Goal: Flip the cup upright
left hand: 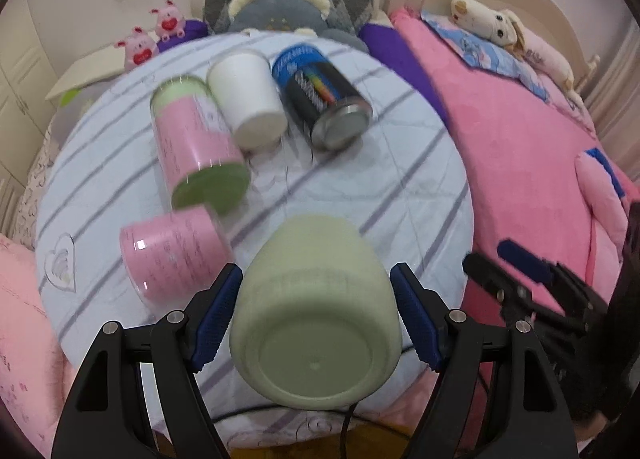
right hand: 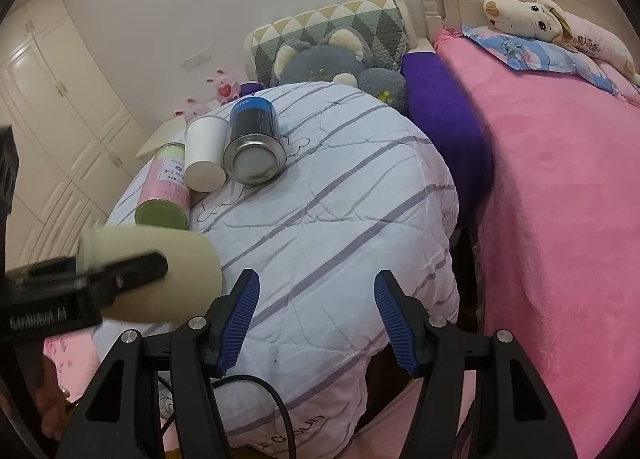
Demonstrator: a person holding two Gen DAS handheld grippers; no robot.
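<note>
Left-wrist view: the left gripper [left hand: 316, 315] clamps the pale green plastic cup [left hand: 316, 323] at lower centre, on its side (base toward the camera), not yet upright; the right gripper [right hand: 316, 319] stands apart, empty.

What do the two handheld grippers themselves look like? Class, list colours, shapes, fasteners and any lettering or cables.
Both the left gripper and right gripper have black angular plastic linkage arms with silver round screws and ribbed blue finger pads. Seen from the right wrist, the left gripper's body carries pale lettering, too blurred to read. A black cable loops below.
</note>
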